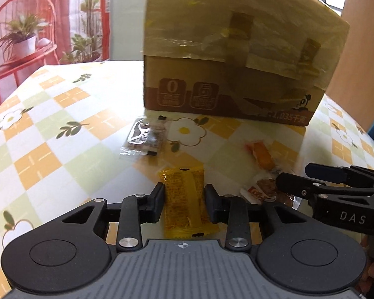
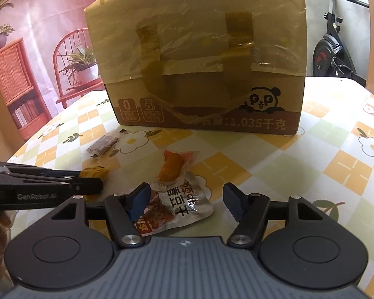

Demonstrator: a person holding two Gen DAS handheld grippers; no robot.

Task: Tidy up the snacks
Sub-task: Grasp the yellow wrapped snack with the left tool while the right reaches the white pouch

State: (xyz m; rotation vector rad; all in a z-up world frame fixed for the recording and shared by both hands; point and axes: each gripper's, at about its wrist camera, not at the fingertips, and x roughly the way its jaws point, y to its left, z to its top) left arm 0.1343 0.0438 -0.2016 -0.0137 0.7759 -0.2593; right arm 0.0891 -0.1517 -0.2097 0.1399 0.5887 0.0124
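Left gripper point(image 1: 184, 194): its two black fingers are closed on a yellow snack packet point(image 1: 187, 204), one pad against each long side, the packet lying lengthwise between them on the table. Right gripper point(image 2: 187, 199): jaws spread wide, gripping nothing; a silver packet with black lettering point(image 2: 184, 206) lies on the table between them, close against the left finger point(image 2: 138, 200) and well clear of the right one. An orange snack in a clear wrapper point(image 2: 172, 168) lies just beyond the silver packet and overlaps its far edge. From the left wrist view the right gripper enters at the right edge, its fingertips over the silver packet; from the right wrist view the left gripper enters at the left edge, with the yellow packet showing past its tip. A dark snack in a clear wrapper point(image 1: 145, 138) lies farther out, apart from the others, near the box. The tablecloth point(image 1: 62, 129) is checked in orange, green and white with daisies. A taped cardboard box point(image 2: 199, 74) bearing a panda print stands upright at the far side of the table. A red chair holding a potted plant point(image 1: 22, 39) stands beyond the table.
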